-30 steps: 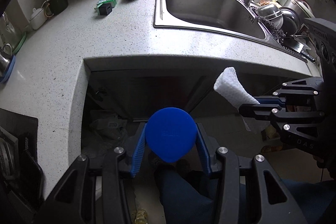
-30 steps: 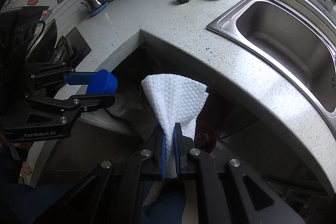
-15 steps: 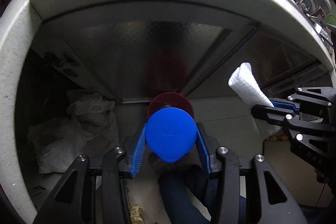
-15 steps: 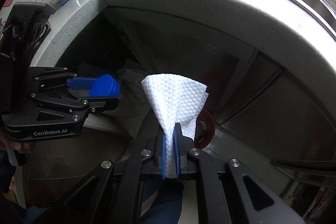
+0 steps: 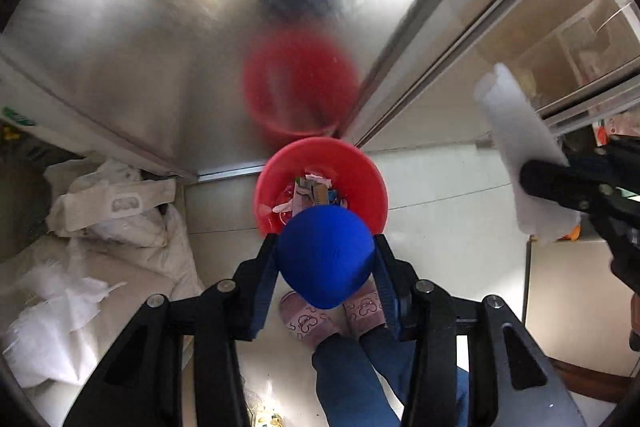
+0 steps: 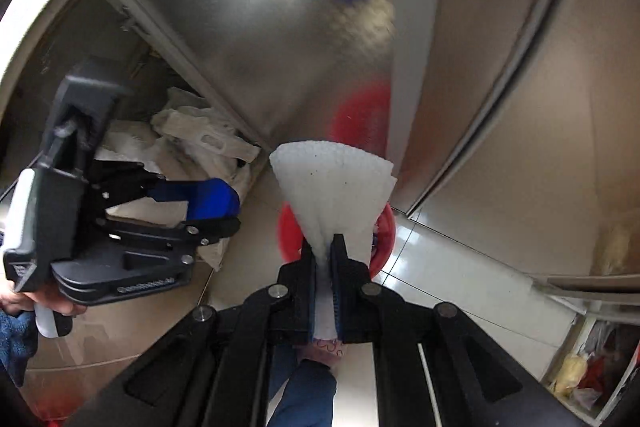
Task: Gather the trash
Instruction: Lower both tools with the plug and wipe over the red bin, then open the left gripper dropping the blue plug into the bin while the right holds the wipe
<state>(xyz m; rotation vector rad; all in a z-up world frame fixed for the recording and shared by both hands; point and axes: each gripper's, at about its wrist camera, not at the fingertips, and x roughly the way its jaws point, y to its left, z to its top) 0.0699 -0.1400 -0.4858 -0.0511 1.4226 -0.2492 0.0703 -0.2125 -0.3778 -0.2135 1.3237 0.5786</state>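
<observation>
- A blue cap [image 5: 326,255] is held tight between the blue pads of the left gripper [image 5: 326,263], right at its tips.
- A white paper towel [image 6: 334,195] is pinched in the shut jaws of the right gripper [image 6: 325,287], and it fans out above the tips.
- Both bits of trash are picked up already, so that part of the job looks done. Nothing has been dropped yet, so the letting go is what is left.
- Just past the tips of the left gripper, and lower down, a red bin [image 5: 376,183] is seen on the pale floor [image 5: 448,195]. The cap is lined up over the near side of its open mouth.
- In the right wrist view, the bin is mostly hidden behind the towel, so the towel seems to be over it too.
- Some trash is already in the bin: torn wrappers [image 5: 310,189] and small scraps. It is not full.
- Farther back, shiny metal cupboard doors [image 5: 168,39] are seen, with the bin mirrored in them.
- Off to the left of the left gripper, crumpled white bags [image 5: 116,203] are piled on the floor, outside the bin.
</observation>
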